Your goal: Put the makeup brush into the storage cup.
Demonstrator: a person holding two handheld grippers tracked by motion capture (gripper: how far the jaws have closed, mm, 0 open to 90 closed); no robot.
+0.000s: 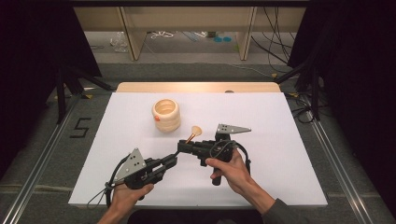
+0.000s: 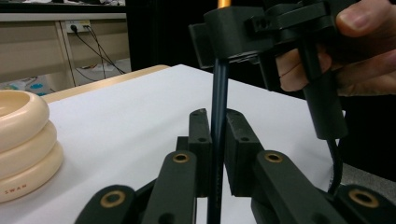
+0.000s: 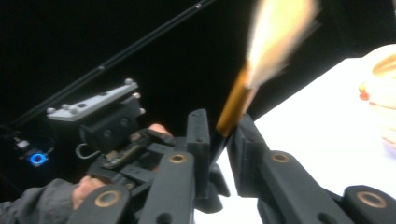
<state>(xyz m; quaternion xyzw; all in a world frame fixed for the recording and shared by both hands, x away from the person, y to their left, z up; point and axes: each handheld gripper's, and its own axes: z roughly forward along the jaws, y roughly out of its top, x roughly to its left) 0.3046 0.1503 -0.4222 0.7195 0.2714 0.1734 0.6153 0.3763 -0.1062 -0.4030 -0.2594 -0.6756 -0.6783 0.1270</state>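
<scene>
The left gripper (image 2: 215,140) pinches the brush (image 2: 218,116) by its dark handle, the jaws pressed against it on both sides. The right gripper (image 3: 219,135) clamps the same brush higher up, at the gold ferrule just under the bristles (a blurred, pale orange tuft in the right gripper view). In the high view the brush (image 1: 193,134) sits above the sheet (image 1: 280,140) between the two grippers, bristles pointing away from the person, with the left gripper (image 1: 173,161) below and left of it and the right gripper (image 1: 183,146) at its base. A cream ringed cup (image 1: 166,115) stands upright nearby, up and to the left, apart from the brush.
</scene>
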